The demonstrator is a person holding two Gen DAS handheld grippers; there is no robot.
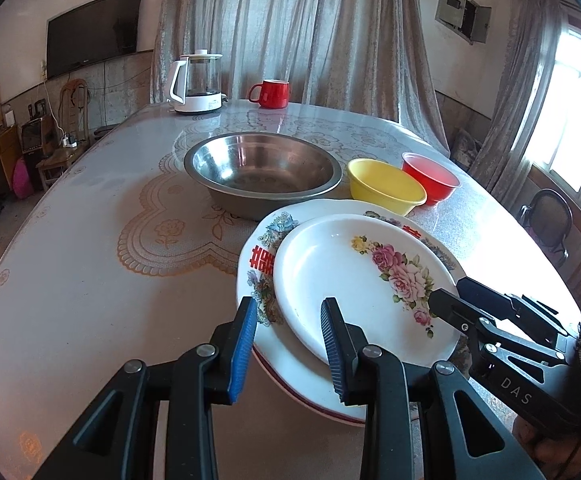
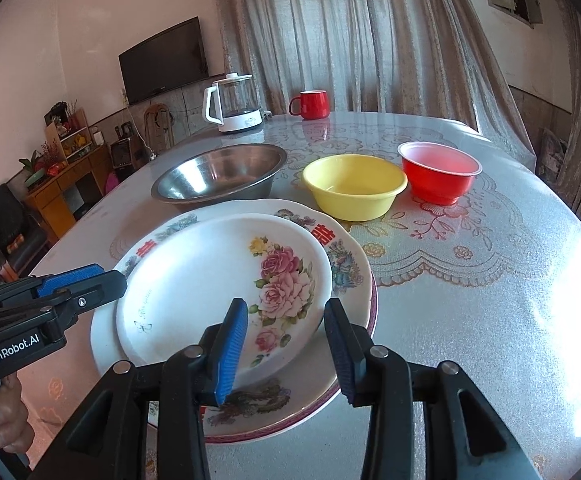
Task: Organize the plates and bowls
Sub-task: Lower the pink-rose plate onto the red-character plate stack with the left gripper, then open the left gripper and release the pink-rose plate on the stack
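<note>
Rose-painted plate [image 2: 210, 280] stacked on larger plate [image 2: 346, 268]; steel bowl [image 2: 218, 176], yellow bowl [image 2: 354, 192], red bowl [image 2: 438, 176] behind.

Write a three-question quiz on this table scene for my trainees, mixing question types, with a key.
1. True or false: the rose plate lies on top of the larger plate with red characters.
2. Which bowl stands between the steel basin and the red bowl? A) blue B) yellow C) green
3. Fill in: at the table's far edge, beside the white kettle, stands a red ____.

Key
1. True.
2. B, the yellow bowl.
3. Mug.
</note>
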